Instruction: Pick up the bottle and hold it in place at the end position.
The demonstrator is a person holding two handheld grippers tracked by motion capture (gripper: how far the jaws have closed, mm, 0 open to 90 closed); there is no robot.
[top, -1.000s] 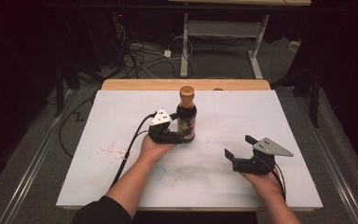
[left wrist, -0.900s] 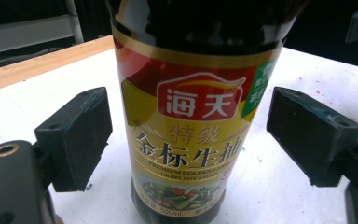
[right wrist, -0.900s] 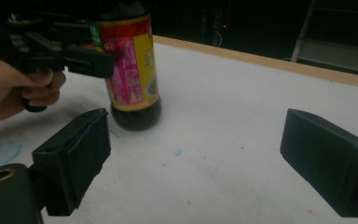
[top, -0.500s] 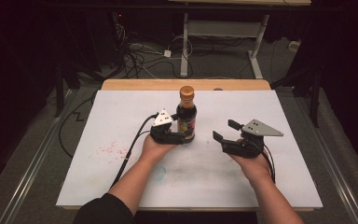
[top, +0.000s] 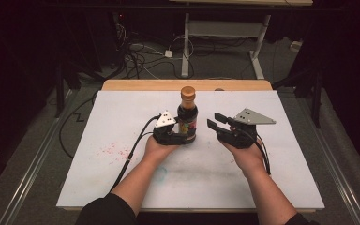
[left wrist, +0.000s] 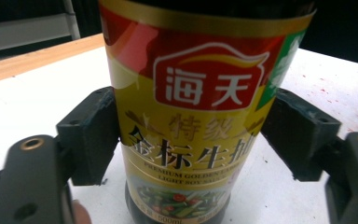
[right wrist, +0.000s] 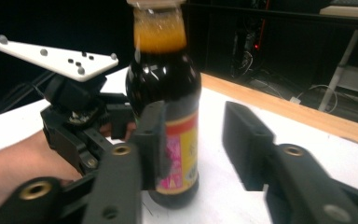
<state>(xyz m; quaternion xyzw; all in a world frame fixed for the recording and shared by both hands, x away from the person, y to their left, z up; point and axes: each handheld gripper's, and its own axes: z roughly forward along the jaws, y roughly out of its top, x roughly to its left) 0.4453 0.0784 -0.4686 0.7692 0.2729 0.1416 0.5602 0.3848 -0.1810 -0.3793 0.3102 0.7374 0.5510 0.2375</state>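
Left claw (top: 183,137) just closed tight on upright sauce bottle (top: 187,117); right claw (top: 217,122) beside it, narrowing, nothing held.

White-topped table (top: 98,183), wood far edge; dark sauce bottle (top: 187,117) upright mid-table; reddish specks (top: 110,151), perhaps stains.

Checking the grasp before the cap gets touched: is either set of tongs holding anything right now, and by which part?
The left tongs clamp the dark glass soy sauce bottle by its lower labelled body. The right tongs, jaws just closing, hold nothing.
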